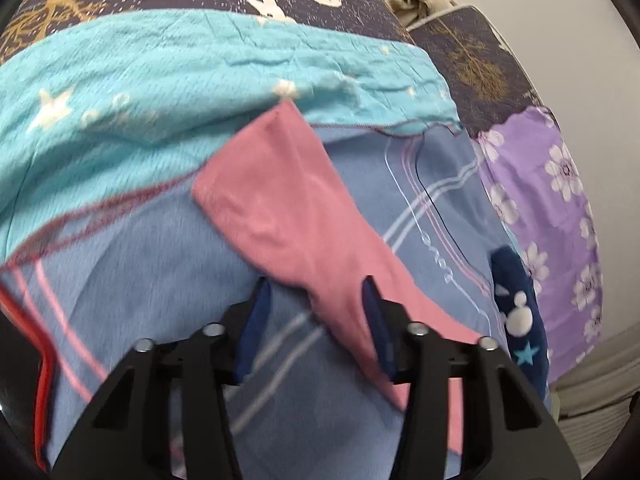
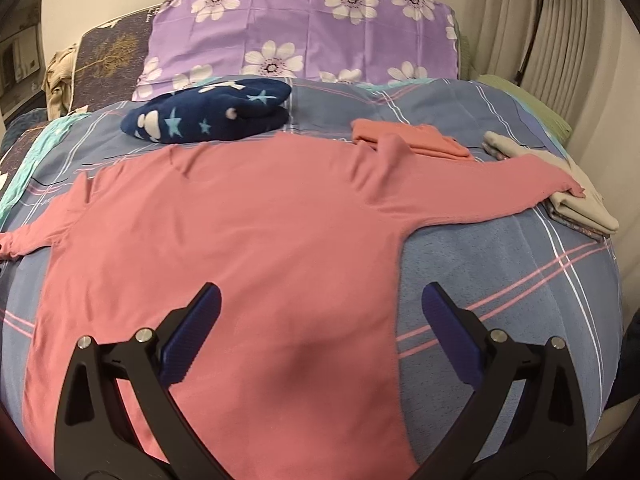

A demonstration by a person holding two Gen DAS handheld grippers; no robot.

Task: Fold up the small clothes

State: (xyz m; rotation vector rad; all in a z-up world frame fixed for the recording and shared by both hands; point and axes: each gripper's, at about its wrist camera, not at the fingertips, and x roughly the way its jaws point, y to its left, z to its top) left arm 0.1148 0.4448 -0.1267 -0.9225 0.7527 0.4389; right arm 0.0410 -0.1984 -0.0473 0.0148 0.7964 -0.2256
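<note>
A pink long-sleeved shirt [image 2: 240, 220] lies spread flat on the blue plaid bedcover [image 2: 500, 280], both sleeves stretched out to the sides. My right gripper [image 2: 320, 292] hovers open and wide over the shirt's lower body, with nothing between its fingers. In the left wrist view, the shirt's left sleeve [image 1: 272, 192] runs diagonally across the cover. My left gripper [image 1: 316, 284] straddles the sleeve near the shoulder. The cloth lies against the right pad [image 1: 376, 320], while a gap shows at the left pad [image 1: 256, 320]. The picture is blurred.
A folded navy starred garment [image 2: 208, 114] lies beyond the shirt, in front of a purple flowered pillow [image 2: 304, 28]. A folded pink piece [image 2: 412, 140] and a beige folded pile [image 2: 580, 208] sit at the right under the sleeve end. A turquoise blanket [image 1: 160, 80] borders the left.
</note>
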